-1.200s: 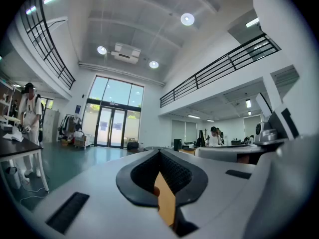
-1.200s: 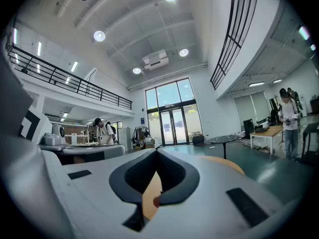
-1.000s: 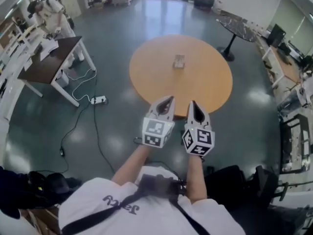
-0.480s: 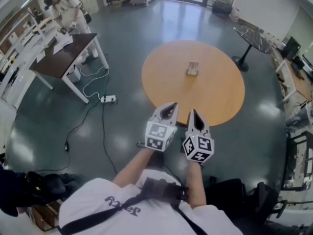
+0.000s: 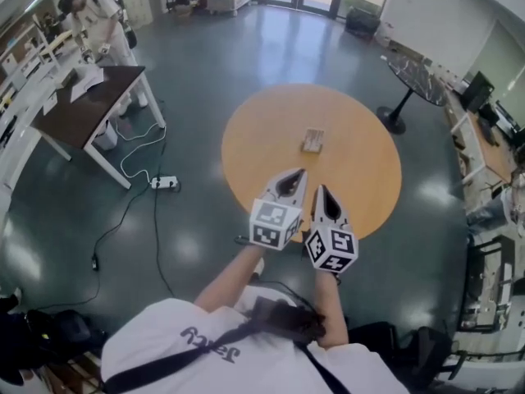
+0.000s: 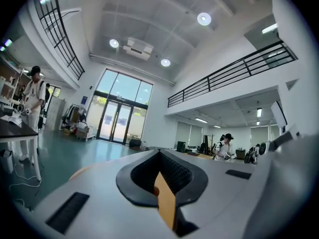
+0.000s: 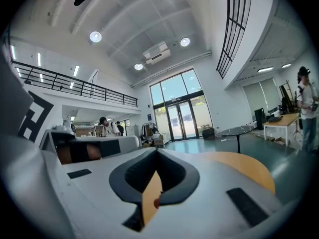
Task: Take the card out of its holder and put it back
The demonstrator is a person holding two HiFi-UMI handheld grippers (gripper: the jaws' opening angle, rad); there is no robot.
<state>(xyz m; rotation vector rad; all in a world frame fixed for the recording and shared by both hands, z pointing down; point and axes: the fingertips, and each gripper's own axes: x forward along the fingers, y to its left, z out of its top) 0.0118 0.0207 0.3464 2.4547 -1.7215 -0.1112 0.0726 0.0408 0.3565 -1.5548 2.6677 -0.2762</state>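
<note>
A small pale card holder [image 5: 312, 140] stands near the middle of the round orange table [image 5: 262, 142]. The card in it is too small to make out. My left gripper [image 5: 297, 173] and right gripper [image 5: 320, 189] are held side by side over the table's near edge, well short of the holder. Both point level toward it, with jaws shut and nothing between them. In the left gripper view the left gripper [image 6: 160, 152] shows only a sliver of orange table through the gap behind its closed tips. The right gripper [image 7: 156, 151] looks the same, with the table [image 7: 246, 169] at its right.
A dark-topped desk [image 5: 82, 109] stands at the left with a person [image 5: 97, 25] beside it. A power strip [image 5: 164, 182] and cables lie on the floor left of the table. A black round table [image 5: 413, 74] stands at the upper right, with desks and chairs along the right wall.
Both grippers have moved forward together toward the round table. Their tips now reach over its near edge, and the card holder sits closer in the head view. Jaws stay shut.
</note>
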